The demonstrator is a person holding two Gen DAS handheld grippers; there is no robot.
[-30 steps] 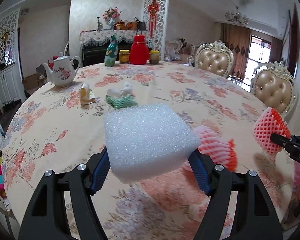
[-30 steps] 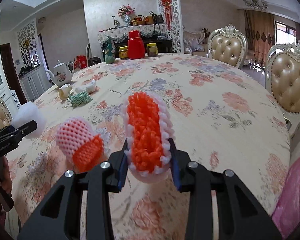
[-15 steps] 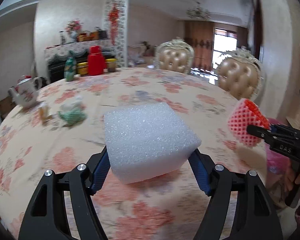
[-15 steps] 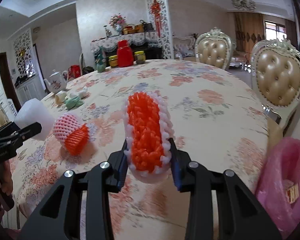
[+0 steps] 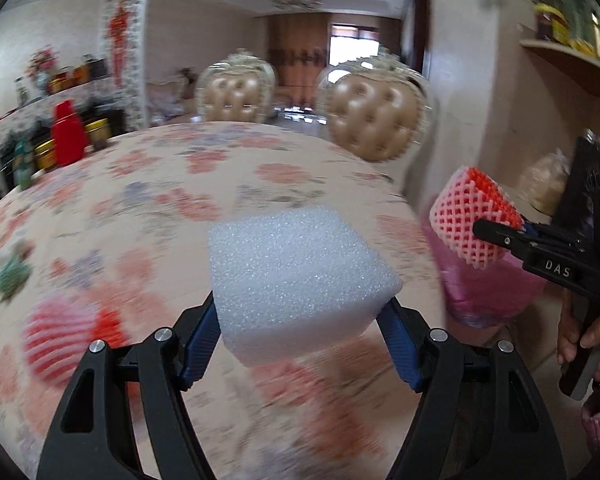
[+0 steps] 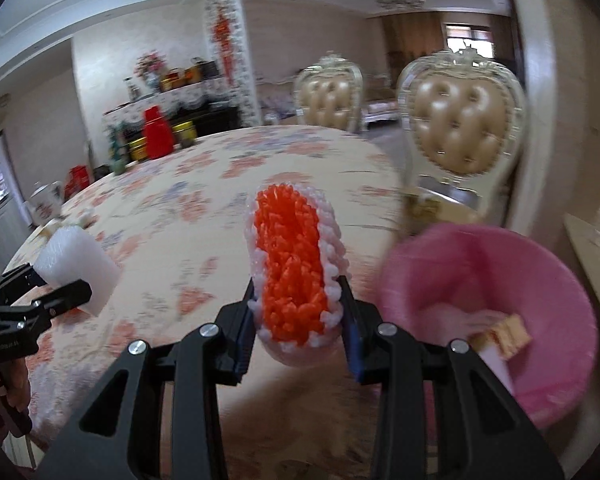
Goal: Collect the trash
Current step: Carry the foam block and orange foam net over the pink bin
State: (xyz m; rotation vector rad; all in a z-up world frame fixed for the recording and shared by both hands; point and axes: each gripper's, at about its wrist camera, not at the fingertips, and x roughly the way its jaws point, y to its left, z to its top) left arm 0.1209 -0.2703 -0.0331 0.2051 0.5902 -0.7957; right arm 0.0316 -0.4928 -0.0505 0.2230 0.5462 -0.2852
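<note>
My left gripper (image 5: 300,336) is shut on a white foam block (image 5: 300,276), held above the floral tablecloth (image 5: 179,200); the same block (image 6: 75,276) shows at the left of the right wrist view. My right gripper (image 6: 297,320) is shut on a pink-and-orange foam fruit net (image 6: 293,268), also seen as the net (image 5: 470,224) at the right of the left wrist view. A pink-lined trash bin (image 6: 496,312) stands beside the table, right of the net, with paper scraps inside. A second foam net (image 5: 67,336) lies blurred on the table at lower left.
Two padded chairs (image 6: 460,128) stand behind the table's far edge. A red jug (image 5: 67,136) and jars sit at the table's far left, with green and white scraps (image 5: 7,268) near the left edge. A shelf (image 5: 572,60) runs along the right wall.
Both grippers have swung to the right across the table with their loads. The pink bin has come into full view beside the right gripper; the teapot has slid out of the left view.
</note>
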